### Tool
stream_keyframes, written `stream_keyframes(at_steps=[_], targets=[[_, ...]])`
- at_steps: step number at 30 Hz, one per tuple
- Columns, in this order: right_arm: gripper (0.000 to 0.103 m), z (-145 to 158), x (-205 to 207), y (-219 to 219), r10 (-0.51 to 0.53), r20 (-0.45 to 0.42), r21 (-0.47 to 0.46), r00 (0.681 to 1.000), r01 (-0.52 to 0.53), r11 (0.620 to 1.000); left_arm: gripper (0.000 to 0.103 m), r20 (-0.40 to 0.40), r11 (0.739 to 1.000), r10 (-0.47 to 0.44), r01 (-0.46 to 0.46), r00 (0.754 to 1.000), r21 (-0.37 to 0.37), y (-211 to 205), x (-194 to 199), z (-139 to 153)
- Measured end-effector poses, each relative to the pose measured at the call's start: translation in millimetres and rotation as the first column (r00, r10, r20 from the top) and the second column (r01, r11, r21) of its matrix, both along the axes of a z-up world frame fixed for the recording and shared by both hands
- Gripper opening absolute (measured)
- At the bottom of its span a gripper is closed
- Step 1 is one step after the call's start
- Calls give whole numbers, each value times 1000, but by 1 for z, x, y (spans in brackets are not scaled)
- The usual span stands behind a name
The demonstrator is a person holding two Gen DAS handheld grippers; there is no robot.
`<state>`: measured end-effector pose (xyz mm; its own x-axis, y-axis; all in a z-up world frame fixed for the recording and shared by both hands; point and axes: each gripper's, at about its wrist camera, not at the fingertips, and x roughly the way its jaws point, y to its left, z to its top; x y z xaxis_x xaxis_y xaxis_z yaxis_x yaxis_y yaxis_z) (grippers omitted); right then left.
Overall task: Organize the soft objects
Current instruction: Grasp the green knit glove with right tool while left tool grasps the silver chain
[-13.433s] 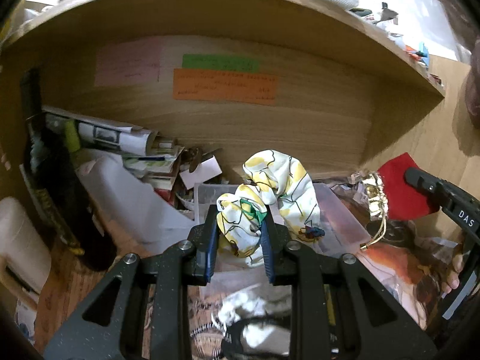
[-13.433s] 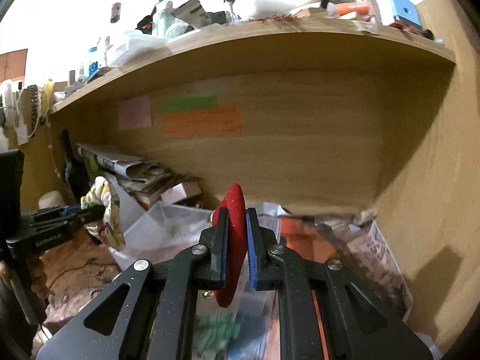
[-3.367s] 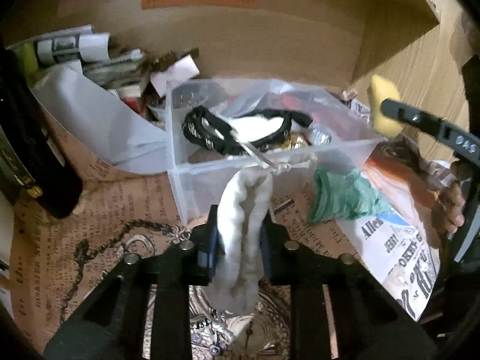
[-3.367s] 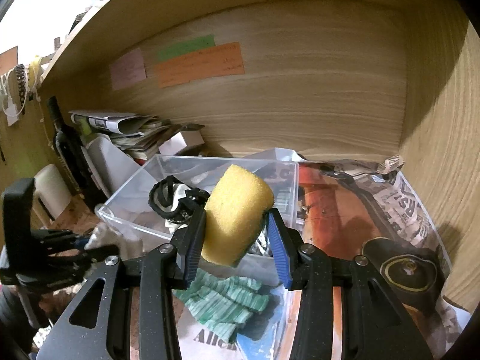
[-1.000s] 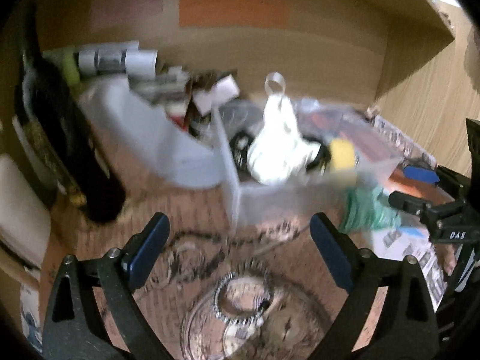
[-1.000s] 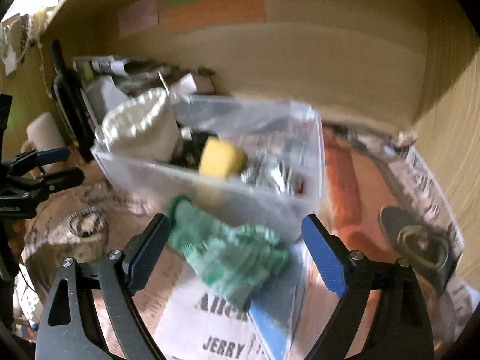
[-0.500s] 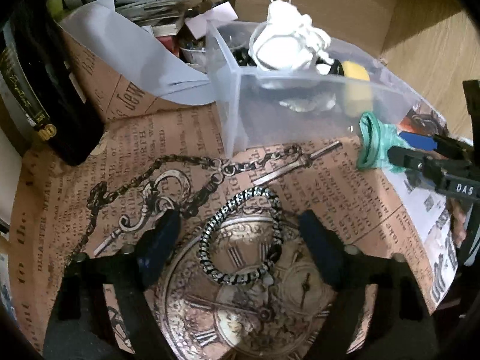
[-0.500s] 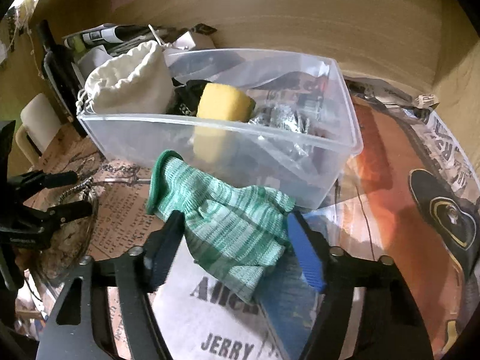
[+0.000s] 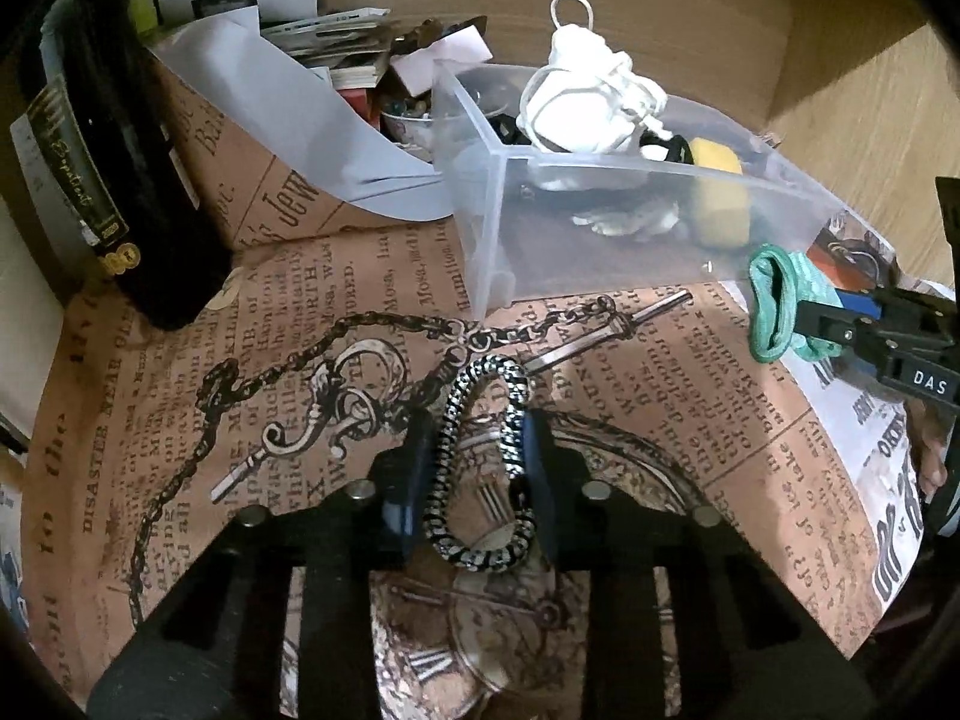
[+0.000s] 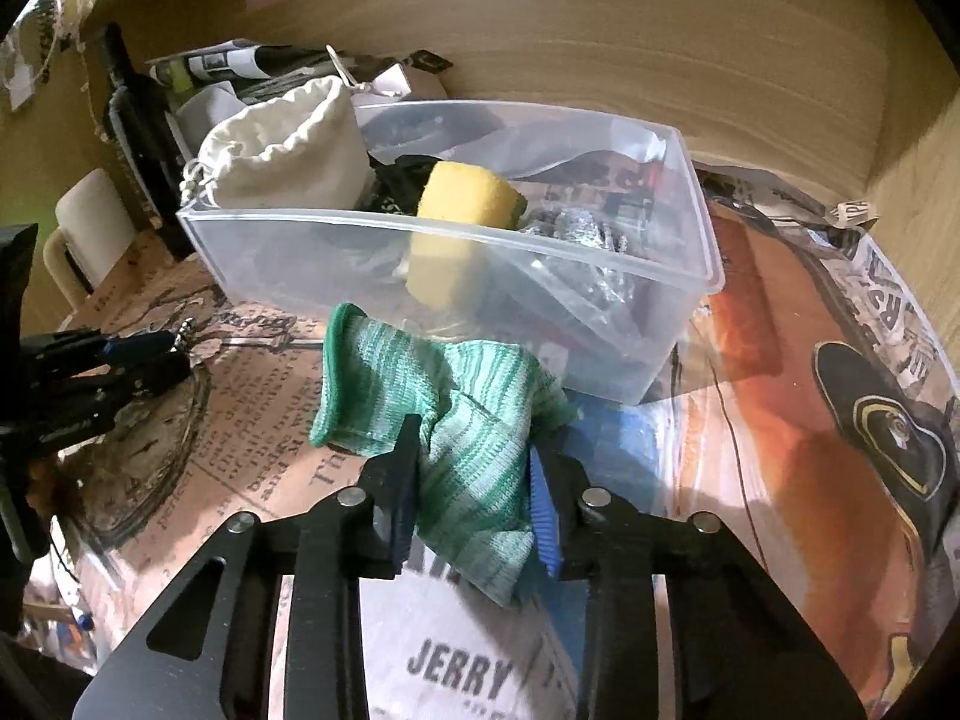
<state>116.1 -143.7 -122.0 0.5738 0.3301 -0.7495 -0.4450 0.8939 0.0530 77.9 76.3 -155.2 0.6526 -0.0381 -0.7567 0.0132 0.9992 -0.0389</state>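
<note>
My left gripper [image 9: 477,480] is shut on a black-and-white braided band [image 9: 477,462] that lies on the printed paper. My right gripper [image 10: 474,492] is shut on a green striped sock [image 10: 444,414] lying in front of the clear plastic bin [image 10: 684,204]. The bin holds a cream drawstring pouch [image 10: 288,150], a yellow sponge [image 10: 456,228], a dark band and crinkled silver material. In the left wrist view the bin [image 9: 480,222] stands ahead, with the pouch [image 9: 588,102], the sponge [image 9: 717,192], the sock [image 9: 777,306] and the right gripper [image 9: 840,324] at the right.
A dark wine bottle [image 9: 114,168] stands at the left. Papers and small clutter [image 9: 336,54] are stacked behind the bin against the wooden back wall. A wooden side wall [image 10: 912,138] closes the right. Printed newspaper sheets [image 10: 810,360] cover the surface.
Both grippers have closed from wide open: the left on the braided band, the right on the green sock. Earlier they let go of the pouch and the sponge in the bin.
</note>
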Motion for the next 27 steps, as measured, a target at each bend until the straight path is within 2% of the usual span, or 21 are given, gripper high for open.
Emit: stream_keyframes(at_steps=[2,5,13,14,16,17,18,25,27], targets=[[28,3,-5,-2,1,10,8,1000,-1,1000,27,6,1000,1,-1,1000,-7,-1,-4,3],[28,10,-14,-4,-3,33,22,999,3,1000,19,31,1000,-5,5,1000,-10,-3,-10,14],[28,30,-26,-13,-20,103,64,994,13,998,20,108,1000,-16,16,994,3,-12,-19,43],[28,32,-27,-13,-20,109,66,994,13,998,21,106,1000,-11,10,994,4,-10,-21,45],[28,34,-28,-14,-24,115,74,993,15,997,35,93,1000,8,-9,996,11,-5,-20,44],[28,35,-28,-15,-24,115,79,993,15,997,54,87,1000,22,-23,996,17,-2,-20,42],[28,35,-28,-16,-24,115,81,993,15,997,65,81,999,38,-40,996,22,1,-20,40],[28,35,-29,-19,-37,119,98,992,26,995,65,-38,997,80,-79,996,24,22,-1,7],[28,36,-31,-20,-41,122,99,992,29,995,62,-28,997,79,-78,997,28,23,1,4]])
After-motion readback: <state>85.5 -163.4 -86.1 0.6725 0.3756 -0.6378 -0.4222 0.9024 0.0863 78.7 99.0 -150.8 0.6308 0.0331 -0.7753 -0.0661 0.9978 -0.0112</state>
